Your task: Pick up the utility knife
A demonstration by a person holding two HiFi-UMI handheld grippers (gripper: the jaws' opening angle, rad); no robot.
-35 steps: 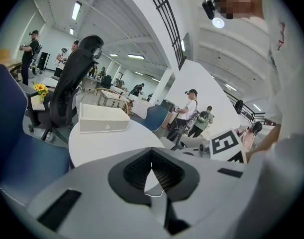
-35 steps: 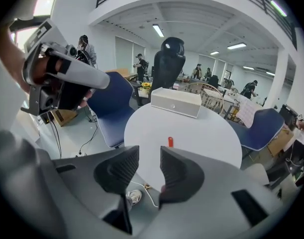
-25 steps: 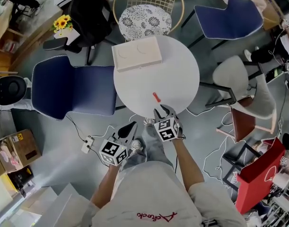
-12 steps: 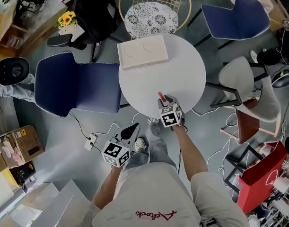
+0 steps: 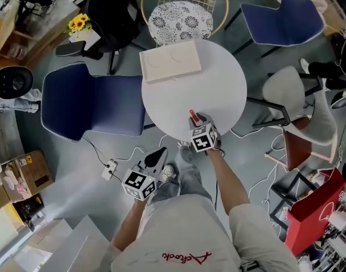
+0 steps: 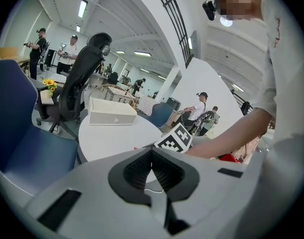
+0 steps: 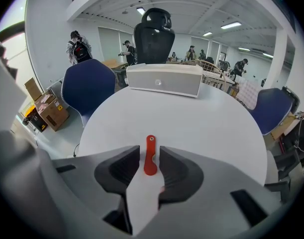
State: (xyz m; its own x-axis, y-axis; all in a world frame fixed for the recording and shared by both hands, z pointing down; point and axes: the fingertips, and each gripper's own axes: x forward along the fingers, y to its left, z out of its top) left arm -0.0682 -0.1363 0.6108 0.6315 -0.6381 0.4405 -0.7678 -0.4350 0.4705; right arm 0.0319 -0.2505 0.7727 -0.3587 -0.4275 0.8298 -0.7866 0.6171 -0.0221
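**A:** What's moved in the last second?

**B:** The right claw [image 7: 150, 152]. It sat at the rim of the surface [image 5: 221, 89], short of the utility knife [image 5: 191, 115]. Now it has pushed in toward the white box [image 5: 170, 62] and straddles the knife. In the last half second it has hardly shifted.

**A:** Has it got hold yet?

**B:** No. Its jaws stand apart, with a sliver of white showing on each side of the red handle. The knife lies flat on the surface, on the person's side of the box and well apart from it, with its holed end pointing toward the box.

**A:** So how should the grip go?

**B:** I'd keep the claw centred on the handle and low to the surface, then close evenly so neither jaw nudges the knife askew. It looks thin and could easily slip out.

**A:** And the left claw [image 6: 152, 152]?

**B:** Jaws together, nothing in them. It's off the surface and farther from the box than the right one.

**A:** Count?

**B:** One knife, one box, one surface, two claws.
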